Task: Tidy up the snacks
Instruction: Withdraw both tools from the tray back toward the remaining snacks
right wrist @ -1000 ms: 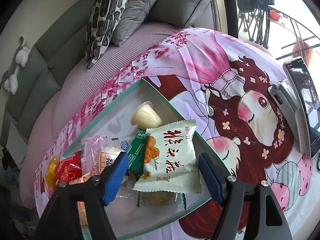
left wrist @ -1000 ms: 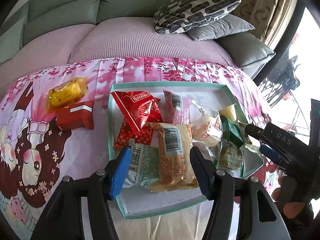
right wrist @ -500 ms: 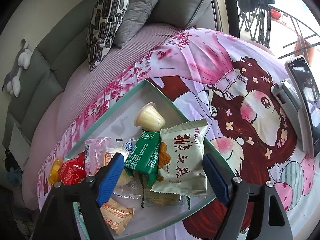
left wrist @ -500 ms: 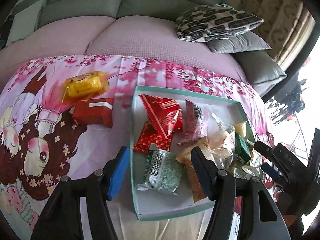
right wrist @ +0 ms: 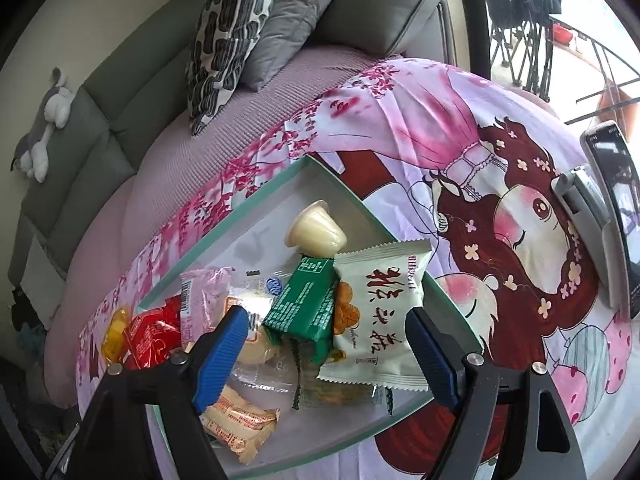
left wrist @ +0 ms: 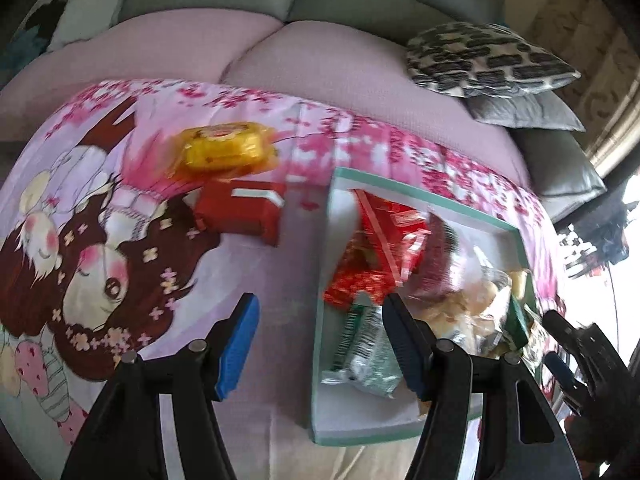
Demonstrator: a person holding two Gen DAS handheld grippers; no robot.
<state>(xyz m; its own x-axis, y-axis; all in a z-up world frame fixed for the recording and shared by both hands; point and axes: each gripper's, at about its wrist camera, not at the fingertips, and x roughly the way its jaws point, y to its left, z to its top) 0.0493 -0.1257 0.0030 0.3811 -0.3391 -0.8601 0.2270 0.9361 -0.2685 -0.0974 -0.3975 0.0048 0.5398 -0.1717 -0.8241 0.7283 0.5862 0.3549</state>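
Note:
A shallow white tray with a teal rim [left wrist: 316, 380] sits on a pink printed cloth, full of snack packets. In the left wrist view my left gripper [left wrist: 320, 340] hangs open over the tray's left rim, above a green-silver packet [left wrist: 364, 352]. Left of the tray, a yellow packet [left wrist: 228, 148] and a red packet [left wrist: 240, 212] lie on the cloth. In the right wrist view my right gripper [right wrist: 328, 354] stands open above a green packet [right wrist: 308, 308] and a white packet [right wrist: 380, 312] lying in the tray [right wrist: 240, 216]. A jelly cup [right wrist: 316, 228] lies behind them.
Behind the cloth is a sofa seat with a patterned pillow [left wrist: 488, 60] and grey cushions. A phone on a stand [right wrist: 612, 216] sits on the cloth to the right of the tray. A plush toy [right wrist: 44, 120] rests on the sofa back.
My left gripper has let an orange-beige packet lie in the tray, swung left to its left rim and rolled. The right jaws widened, leaving the white packet in the tray.

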